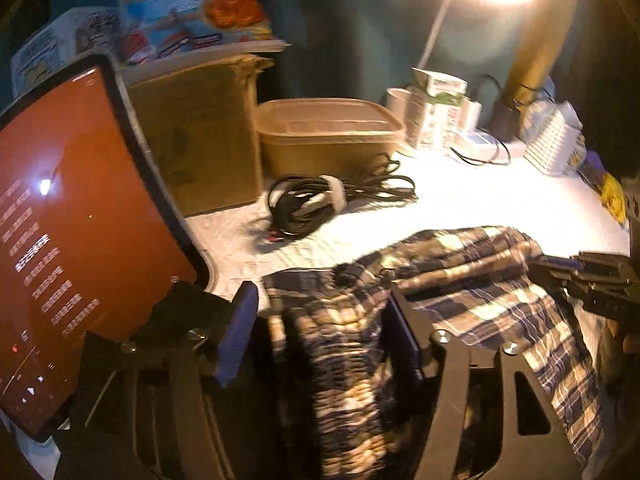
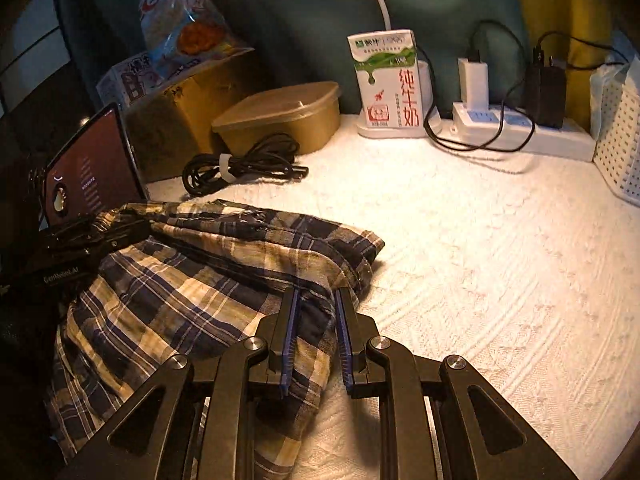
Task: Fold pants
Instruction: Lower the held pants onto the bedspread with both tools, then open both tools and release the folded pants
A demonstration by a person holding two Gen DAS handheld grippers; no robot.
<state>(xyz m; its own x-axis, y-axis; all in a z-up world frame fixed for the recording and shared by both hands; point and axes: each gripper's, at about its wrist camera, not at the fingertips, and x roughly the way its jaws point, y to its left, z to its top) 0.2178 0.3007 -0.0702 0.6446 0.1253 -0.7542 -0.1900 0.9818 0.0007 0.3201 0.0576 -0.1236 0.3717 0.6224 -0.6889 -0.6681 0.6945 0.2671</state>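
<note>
The plaid pants [image 2: 208, 280] lie bunched on the white tabletop [image 2: 480, 260], draped over its near edge, their long axis running roughly from one gripper to the other.

The right gripper [image 2: 316, 300] sits at the right end of the heap, jaws narrowly parted with a fold of cloth between the 2 blue pads [image 2: 289, 344]; whether they truly bite it, I cannot tell.

The left gripper [image 1: 320, 316] hangs over the opposite end, jaws spread wide, fabric running between them ungripped.

Both are on the cloth; the right looks nearer to a hold, so the fold likely swings leftward.
</note>
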